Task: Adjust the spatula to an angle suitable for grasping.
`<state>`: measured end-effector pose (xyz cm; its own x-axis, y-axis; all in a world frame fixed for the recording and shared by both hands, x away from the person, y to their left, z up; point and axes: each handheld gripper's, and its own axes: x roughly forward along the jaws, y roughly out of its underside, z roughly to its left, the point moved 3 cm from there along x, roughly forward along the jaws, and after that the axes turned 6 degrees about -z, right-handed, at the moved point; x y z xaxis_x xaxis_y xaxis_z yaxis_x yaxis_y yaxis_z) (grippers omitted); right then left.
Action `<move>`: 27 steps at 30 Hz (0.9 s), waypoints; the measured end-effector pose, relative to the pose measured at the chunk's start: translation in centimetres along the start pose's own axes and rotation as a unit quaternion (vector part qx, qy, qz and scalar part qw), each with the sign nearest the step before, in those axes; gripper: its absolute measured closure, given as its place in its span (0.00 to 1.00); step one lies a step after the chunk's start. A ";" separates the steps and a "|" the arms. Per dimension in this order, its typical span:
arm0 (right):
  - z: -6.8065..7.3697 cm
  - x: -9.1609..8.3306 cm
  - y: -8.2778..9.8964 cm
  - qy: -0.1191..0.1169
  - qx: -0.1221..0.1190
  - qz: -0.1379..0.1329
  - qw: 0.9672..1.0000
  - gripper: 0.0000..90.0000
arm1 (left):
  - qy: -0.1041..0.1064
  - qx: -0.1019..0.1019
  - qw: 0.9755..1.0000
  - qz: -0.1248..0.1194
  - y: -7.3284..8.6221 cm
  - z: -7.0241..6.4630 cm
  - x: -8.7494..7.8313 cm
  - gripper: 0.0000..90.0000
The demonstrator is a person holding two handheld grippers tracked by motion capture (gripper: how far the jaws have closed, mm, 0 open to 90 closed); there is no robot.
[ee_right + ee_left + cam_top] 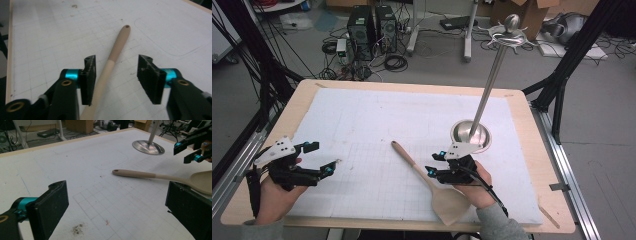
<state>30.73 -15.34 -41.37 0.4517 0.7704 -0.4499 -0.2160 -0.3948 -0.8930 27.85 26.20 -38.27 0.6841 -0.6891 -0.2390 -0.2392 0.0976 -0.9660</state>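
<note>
Right tongs [116, 75] gape around the wooden spatula [113, 58] handle, off-centre toward nine o'clock; clamping could skid it sideways. Left tongs [326, 157] also gape, empty.

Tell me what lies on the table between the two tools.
Only the wooden spatula, flat on the white mat and close beside the right tool. From there to the left tool the mat is bare, as the high view shows.

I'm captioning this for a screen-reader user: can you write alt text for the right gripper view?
The open right gripper hangs over a wooden spatula's handle, which runs between its two black jaws toward a hole at the far end. Beneath lies a white gridded mat.
</note>
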 end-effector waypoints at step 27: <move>2.2 -1.4 0.7 0.029 0.033 0.006 0.999 0.20 | -0.005 0.000 1.000 0.001 0.1 -0.4 -0.1 0.06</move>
<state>28.08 -15.58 -41.35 0.4984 0.7343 -0.4609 -0.2776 -0.3684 -0.8872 27.53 25.99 -38.33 0.6905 -0.6814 -0.2426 -0.2411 0.0994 -0.9654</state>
